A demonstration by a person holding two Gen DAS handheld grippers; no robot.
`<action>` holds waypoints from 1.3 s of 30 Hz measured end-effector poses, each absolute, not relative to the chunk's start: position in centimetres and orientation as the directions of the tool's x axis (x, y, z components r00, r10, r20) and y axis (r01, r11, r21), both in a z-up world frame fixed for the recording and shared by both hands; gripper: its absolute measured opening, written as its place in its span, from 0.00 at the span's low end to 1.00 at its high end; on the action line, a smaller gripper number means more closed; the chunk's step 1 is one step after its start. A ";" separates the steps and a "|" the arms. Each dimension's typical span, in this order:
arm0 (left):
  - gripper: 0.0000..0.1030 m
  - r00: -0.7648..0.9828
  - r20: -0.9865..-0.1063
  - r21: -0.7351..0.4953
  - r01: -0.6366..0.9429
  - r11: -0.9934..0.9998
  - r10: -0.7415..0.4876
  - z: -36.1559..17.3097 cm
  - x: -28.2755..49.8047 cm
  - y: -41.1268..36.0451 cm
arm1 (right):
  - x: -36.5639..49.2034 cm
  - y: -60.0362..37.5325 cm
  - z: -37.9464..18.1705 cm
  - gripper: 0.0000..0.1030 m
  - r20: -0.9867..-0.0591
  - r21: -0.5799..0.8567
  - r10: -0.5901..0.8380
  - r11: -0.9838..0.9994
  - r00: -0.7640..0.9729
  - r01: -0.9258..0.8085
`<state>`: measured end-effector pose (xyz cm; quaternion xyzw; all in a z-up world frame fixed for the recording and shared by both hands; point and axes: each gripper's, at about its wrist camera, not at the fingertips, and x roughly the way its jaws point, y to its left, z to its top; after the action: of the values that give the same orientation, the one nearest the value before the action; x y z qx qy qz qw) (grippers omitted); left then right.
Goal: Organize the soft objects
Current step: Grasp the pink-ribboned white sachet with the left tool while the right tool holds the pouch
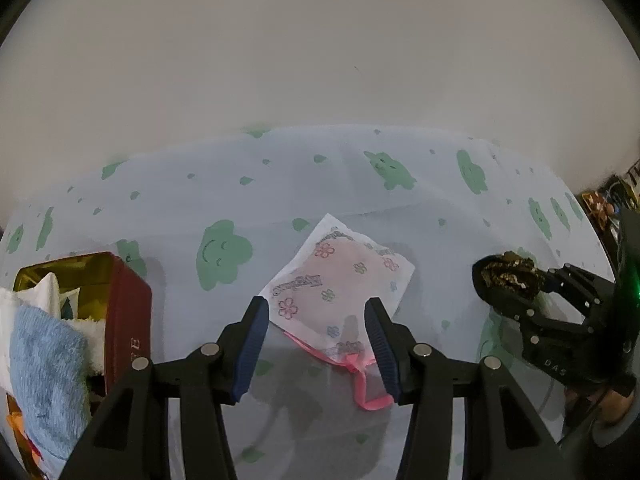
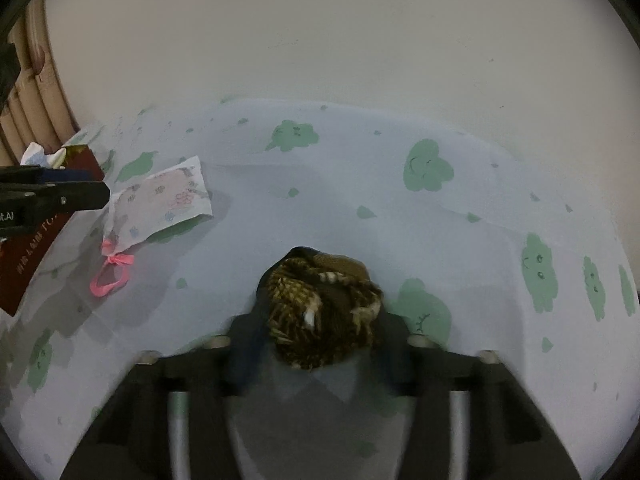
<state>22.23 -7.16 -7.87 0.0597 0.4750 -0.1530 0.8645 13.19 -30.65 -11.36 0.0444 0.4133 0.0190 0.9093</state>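
A pale blue cloth printed with smiling green clouds (image 1: 224, 254) covers the whole table (image 2: 400, 216), smooth apart from a few soft creases. Toward the table's left edge stands a dark red tin box (image 1: 128, 312) with a gold lining, stuffed with soft things: a fluffy light blue towel (image 1: 48, 368) spilling over its rim and white cloths (image 1: 44, 292) behind it. Near the middle lies a flat, sheer white pouch (image 1: 340, 276) printed with small flowers, its pink ribbon drawstring (image 1: 364, 384) trailing toward the near edge. The left tongs (image 1: 316, 346) hang just above the pouch's ribbon end, blue pads standing apart with nothing between them. To the right, the right tongs (image 2: 320, 312) are clamped on a crumpled brown and tan patterned fabric bundle (image 2: 324, 312), lifted clear of the cloth.
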 end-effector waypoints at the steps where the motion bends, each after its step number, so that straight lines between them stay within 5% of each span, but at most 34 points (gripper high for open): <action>1: 0.50 0.503 -0.839 -0.039 0.323 0.946 -0.206 -7.9 22.2 -7.3 | 13.0 -30.9 -11.4 0.32 -0.749 0.106 0.072 0.994 0.658 0.011; 14: 0.50 0.477 -0.852 -0.017 0.389 0.921 -0.217 -8.7 21.9 -8.7 | 10.1 -32.4 -11.7 0.29 -0.747 0.172 0.072 0.981 0.660 0.088; 18: 0.64 0.414 -0.883 -0.005 0.464 0.886 -0.222 -9.4 22.1 -9.8 | 10.3 -32.5 -11.7 0.29 -0.747 0.183 0.080 0.979 0.660 0.088; 28: 0.66 0.432 -0.900 0.248 0.604 0.758 -0.050 -11.0 24.1 -13.3 | 10.1 -33.0 -11.8 0.32 -0.736 0.226 0.117 0.971 0.667 0.079; 39: 0.77 0.360 -0.913 0.043 0.556 0.830 -0.194 -12.3 28.3 -11.4 | 10.0 -33.1 -12.1 0.33 -0.731 0.243 0.129 0.967 0.670 0.078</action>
<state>28.27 -11.36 -12.26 0.1757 0.5158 -0.2329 0.8055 9.96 -33.15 -12.14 0.1278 0.4061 0.0140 0.9047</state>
